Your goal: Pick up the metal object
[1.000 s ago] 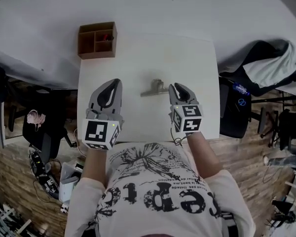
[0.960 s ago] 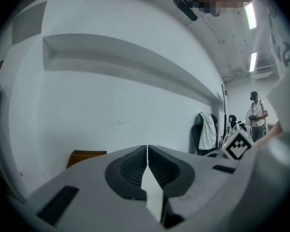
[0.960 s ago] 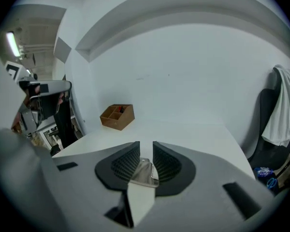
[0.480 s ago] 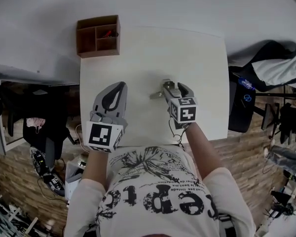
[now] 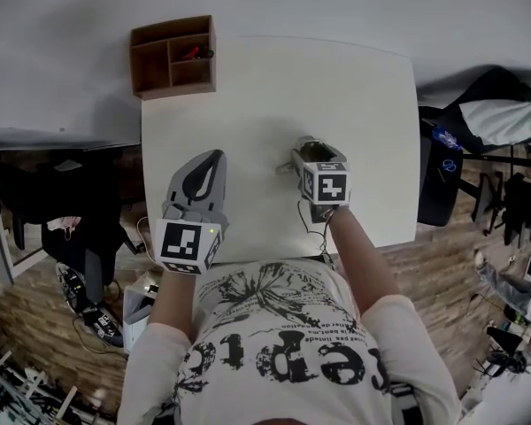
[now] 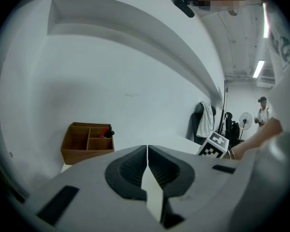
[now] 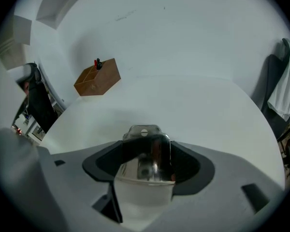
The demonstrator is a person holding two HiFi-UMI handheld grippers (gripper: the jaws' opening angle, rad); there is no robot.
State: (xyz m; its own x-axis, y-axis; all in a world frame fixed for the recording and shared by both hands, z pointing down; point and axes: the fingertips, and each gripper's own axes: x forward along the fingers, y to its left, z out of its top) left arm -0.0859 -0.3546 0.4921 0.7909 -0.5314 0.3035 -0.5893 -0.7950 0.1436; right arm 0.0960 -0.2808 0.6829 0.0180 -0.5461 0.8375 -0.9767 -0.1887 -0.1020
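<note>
The metal object (image 5: 289,162) is a shiny, chrome-like piece lying on the white table (image 5: 354,87) right of centre. My right gripper (image 5: 317,151) reaches over it and its jaws are opening. In the right gripper view the metal object (image 7: 144,132) sits between the two dark pads (image 7: 186,166), filling most of the gap, with my right gripper (image 7: 146,146) astride it. The left gripper (image 5: 208,162) hovers over the table's near left part, shut and holding nothing. In the left gripper view its pads (image 6: 133,168) meet along one line.
A brown wooden organiser (image 5: 173,56) with several compartments and a red item inside stands at the table's far left corner; it also shows in both gripper views (image 6: 87,141) (image 7: 97,77). A chair draped with clothing (image 5: 487,113) stands off the table's right edge.
My right gripper has moved forward over the metal object and its jaws have spread around it. The left gripper has barely shifted.
</note>
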